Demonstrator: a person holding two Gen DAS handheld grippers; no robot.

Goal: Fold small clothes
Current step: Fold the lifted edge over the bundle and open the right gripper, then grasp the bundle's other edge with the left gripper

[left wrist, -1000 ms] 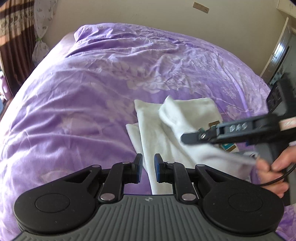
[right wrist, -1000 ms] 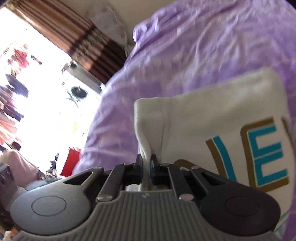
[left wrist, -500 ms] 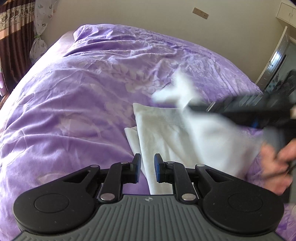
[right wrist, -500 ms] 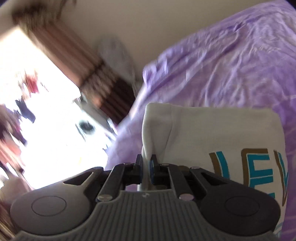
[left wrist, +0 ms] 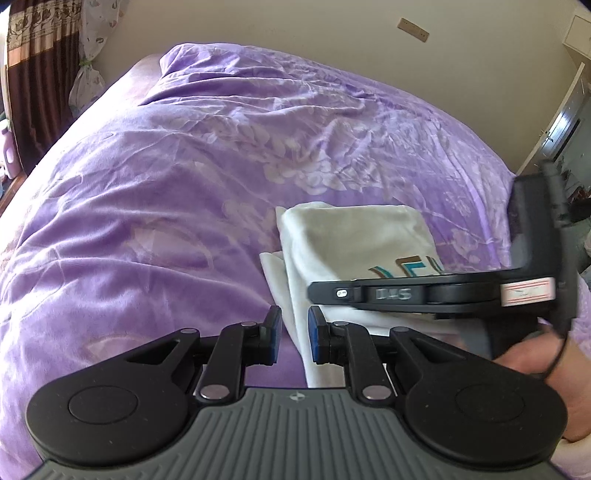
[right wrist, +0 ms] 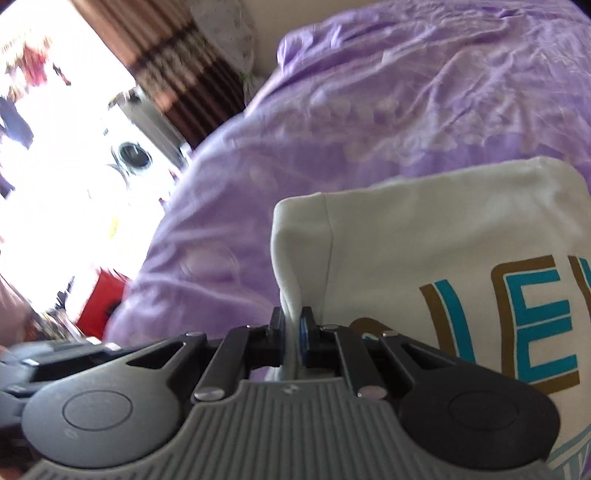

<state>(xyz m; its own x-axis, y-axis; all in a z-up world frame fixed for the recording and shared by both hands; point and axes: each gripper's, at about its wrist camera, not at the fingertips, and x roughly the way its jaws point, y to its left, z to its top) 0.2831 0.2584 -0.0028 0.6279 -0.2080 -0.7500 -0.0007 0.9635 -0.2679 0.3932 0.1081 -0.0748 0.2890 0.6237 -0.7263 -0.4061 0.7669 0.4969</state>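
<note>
A small white T-shirt [left wrist: 354, 240] with teal and brown letters lies folded on the purple bedspread [left wrist: 184, 184]. In the right wrist view my right gripper [right wrist: 293, 328] is shut on a fold of the T-shirt [right wrist: 424, 240] at its left edge. In the left wrist view the right gripper [left wrist: 424, 293] lies across the shirt's near part, held by a hand. My left gripper [left wrist: 294, 334] hovers near the shirt's near-left edge, jaws slightly apart and holding nothing.
The bed fills both views. A beige wall [left wrist: 295, 22] stands behind it. Brown curtains [left wrist: 33, 74] hang at the left, and a doorway [left wrist: 565, 129] is at the far right. A bright window [right wrist: 55, 129] and a red object [right wrist: 107, 299] show at the left.
My right gripper lifted the shirt's fold up and over, then brought it down. The fold now lies flat with the lettering facing up. My left gripper stayed almost still.
</note>
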